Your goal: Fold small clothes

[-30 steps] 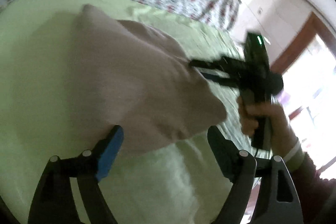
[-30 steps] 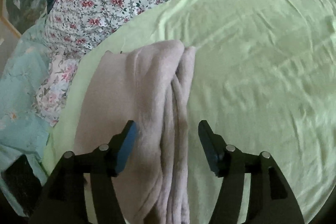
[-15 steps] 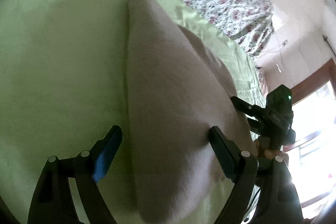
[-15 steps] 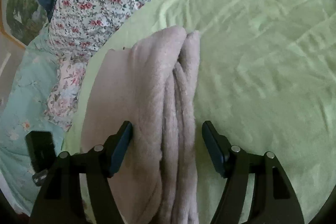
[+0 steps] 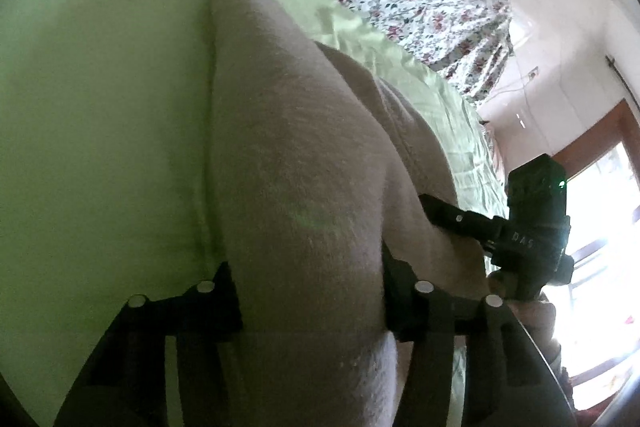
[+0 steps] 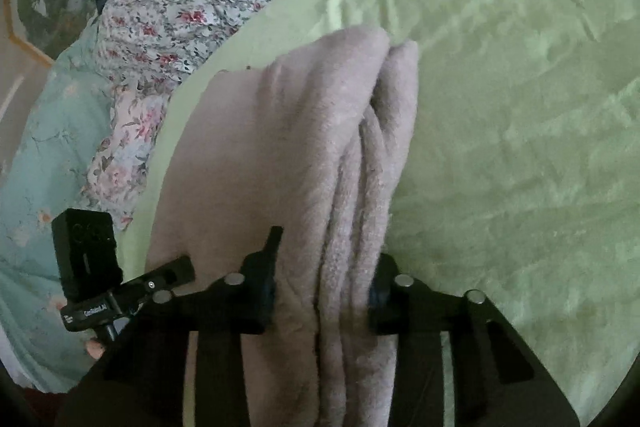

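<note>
Your left gripper (image 5: pixel 310 301) and right gripper (image 6: pixel 322 291) are both closing, fingers (image 6: pixel 262 287) pinching the folded pink garment (image 6: pixel 288 155) on the bed (image 6: pixel 500 107).

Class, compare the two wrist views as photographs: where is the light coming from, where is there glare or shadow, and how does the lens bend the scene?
Left wrist view: the window at right is blown out to white glare, the folded pinkish garment is soft, and the green sheet is shadowed beside it. Right wrist view: dimmer, even light, sharper fabric texture. Both: fisheye curving, dark round corners.
</note>
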Motion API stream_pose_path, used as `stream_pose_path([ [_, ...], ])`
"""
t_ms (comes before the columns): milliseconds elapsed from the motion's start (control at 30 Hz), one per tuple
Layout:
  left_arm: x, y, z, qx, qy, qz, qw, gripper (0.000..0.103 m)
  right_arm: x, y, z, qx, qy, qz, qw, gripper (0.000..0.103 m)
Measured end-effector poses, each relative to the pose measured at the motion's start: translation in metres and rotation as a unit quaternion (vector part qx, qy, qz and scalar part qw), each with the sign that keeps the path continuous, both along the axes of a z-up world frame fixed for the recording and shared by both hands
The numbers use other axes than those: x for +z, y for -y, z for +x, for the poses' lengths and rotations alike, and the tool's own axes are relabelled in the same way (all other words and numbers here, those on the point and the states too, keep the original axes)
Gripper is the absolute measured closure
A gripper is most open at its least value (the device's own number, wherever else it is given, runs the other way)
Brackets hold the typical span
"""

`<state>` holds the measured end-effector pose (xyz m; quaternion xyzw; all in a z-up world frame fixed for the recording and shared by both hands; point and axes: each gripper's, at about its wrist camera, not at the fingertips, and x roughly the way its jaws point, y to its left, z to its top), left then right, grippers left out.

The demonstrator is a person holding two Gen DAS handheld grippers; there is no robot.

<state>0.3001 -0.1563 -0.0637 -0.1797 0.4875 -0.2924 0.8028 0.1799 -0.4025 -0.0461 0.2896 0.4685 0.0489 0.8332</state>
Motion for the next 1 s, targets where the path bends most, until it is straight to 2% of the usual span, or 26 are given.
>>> stream_pose_path([
  [100,0.011,-0.015,-0.009,0.005,0.008,-0.005,0.9999,0.054,0.013,-0.011,-0.004,-0.002,0.017,-0.006,1.0,0.072],
  [267,0.027,-0.06,-0.032,0.021,0.032,0.005,0.9992,0.054,0.024,-0.047,-0.003,0.028,0.039,0.006,0.999,0.072],
  [500,0.048,-0.138,-0.068,0.068,0.06,0.032,0.9954,0.054,0.024,-0.118,0.012,0.082,0.063,0.031,0.994,0.072],
  [667,0.057,-0.172,-0.086,0.084,0.079,0.049,0.9921,0.054,0.019,-0.159,0.021,0.108,0.07,0.048,0.991,0.072],
  [800,0.048,-0.187,-0.091,0.095,0.075,0.045,0.9917,0.054,0.013,-0.173,0.026,0.114,0.067,0.055,0.99,0.072],
  [933,0.025,-0.194,-0.089,0.103,0.05,0.043,0.9925,0.053,0.001,-0.178,0.029,0.118,0.05,0.043,0.991,0.072],
  [1000,0.013,-0.196,-0.089,0.109,0.039,0.041,0.9924,0.05,-0.007,-0.179,0.03,0.117,0.043,0.042,0.991,0.072],
])
